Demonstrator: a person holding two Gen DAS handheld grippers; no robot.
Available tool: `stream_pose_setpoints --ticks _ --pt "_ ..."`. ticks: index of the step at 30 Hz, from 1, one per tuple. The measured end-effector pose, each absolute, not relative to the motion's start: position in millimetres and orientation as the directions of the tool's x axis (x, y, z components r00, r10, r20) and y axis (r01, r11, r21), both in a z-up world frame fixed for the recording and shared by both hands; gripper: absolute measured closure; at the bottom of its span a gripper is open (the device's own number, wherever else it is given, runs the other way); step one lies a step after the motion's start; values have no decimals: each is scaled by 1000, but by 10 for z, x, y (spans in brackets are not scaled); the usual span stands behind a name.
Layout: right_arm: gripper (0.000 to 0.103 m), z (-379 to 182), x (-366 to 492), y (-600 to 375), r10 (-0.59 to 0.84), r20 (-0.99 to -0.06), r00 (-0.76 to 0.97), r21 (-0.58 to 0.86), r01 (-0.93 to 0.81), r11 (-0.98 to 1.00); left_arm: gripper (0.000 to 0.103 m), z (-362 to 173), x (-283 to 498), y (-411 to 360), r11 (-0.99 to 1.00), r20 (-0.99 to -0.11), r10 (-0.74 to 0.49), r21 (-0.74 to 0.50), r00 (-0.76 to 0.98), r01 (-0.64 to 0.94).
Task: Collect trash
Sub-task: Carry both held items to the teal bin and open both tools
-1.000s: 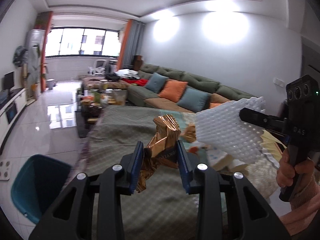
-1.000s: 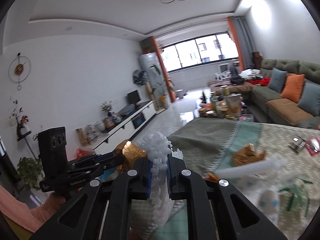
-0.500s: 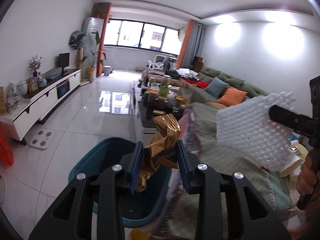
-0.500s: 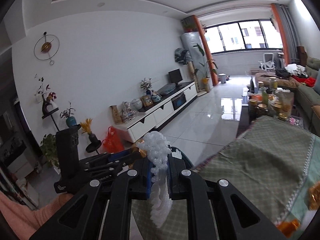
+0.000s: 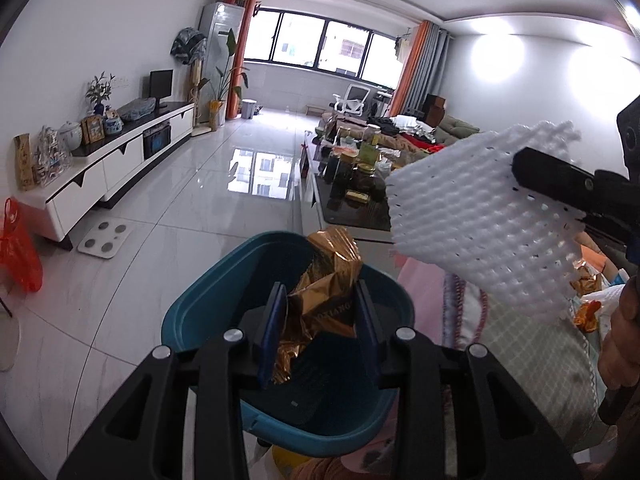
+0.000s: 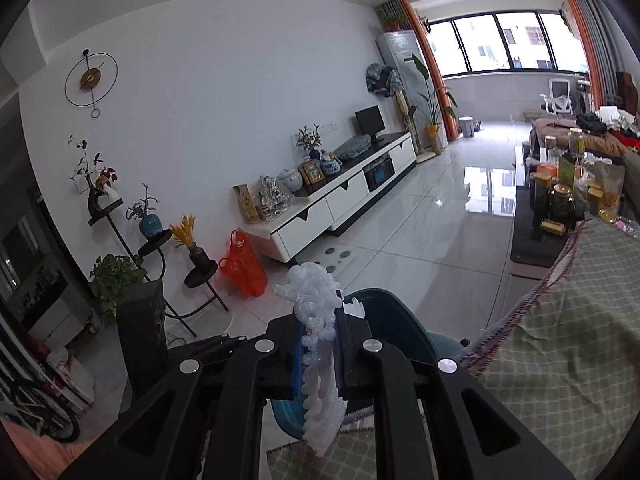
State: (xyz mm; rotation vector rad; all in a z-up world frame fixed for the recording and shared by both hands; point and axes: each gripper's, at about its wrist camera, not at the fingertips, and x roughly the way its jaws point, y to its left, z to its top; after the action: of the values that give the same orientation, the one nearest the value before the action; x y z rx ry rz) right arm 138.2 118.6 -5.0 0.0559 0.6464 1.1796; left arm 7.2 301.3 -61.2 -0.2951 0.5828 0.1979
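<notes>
Left gripper (image 5: 318, 330) pinches crinkly gold wrapper (image 5: 326, 290); right gripper (image 6: 318, 346) pinches foam net (image 6: 316, 344) edge. Both seem light, crushable.

the only lettering i can make out sits on the dark band of the crumpled gold wrapper (image 5: 326, 300), and it seems to read "xotiang", though the creases make that uncertain. the labels on the jars (image 6: 562, 200) on the low glass surface (image 6: 532, 236) are too small to read.
</notes>
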Motion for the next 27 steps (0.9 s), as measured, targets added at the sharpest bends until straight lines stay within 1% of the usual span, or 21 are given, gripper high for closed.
stream_pose_setpoints --ticks 6,7,8,9,12,13,15,16,18,23,25,27 --pt "89 -226 1547 1419 851 -489 189 414 -809 418 65 -735 133 3075 933 -606 105 -214 789 -288" --pt "89 -262 1577 1456 847 -498 183 424 -801 422 64 -763 144 3090 933 -609 104 -213 786 -289" --pt "89 -303 1607 1488 842 -510 176 434 -793 428 61 -784 143 3086 933 -612 106 -210 783 -291" --pt "86 -346 1636 1529 834 -522 178 437 -784 441 61 -800 166 3097 933 -616 111 -207 780 -295" --pt "85 -446 1701 1621 816 -552 169 450 -764 463 58 -826 210 3116 930 -621 111 -211 776 -302" --pt "83 -475 1715 1645 811 -561 166 453 -758 469 56 -836 225 3132 927 -624 107 -220 774 -305" --pt "69 -537 1752 1696 799 -581 152 462 -747 478 51 -864 263 3173 919 -631 105 -234 769 -318" --pt "66 -554 1755 1706 796 -586 149 465 -743 481 48 -877 264 3200 915 -634 107 -239 766 -325" --pt "56 -589 1771 1724 789 -597 149 468 -734 493 45 -919 278 3256 904 -641 112 -251 760 -345" --pt "55 -578 1767 1595 796 -585 159 482 -721 498 44 -923 230 3332 889 -636 115 -277 763 -365" --pt "54 -538 1763 1511 804 -571 168 483 -723 494 44 -878 189 3276 894 -621 123 -269 774 -358" --pt "51 -464 1721 1378 814 -551 186 479 -728 491 42 -770 133 3190 906 -588 129 -258 799 -336"
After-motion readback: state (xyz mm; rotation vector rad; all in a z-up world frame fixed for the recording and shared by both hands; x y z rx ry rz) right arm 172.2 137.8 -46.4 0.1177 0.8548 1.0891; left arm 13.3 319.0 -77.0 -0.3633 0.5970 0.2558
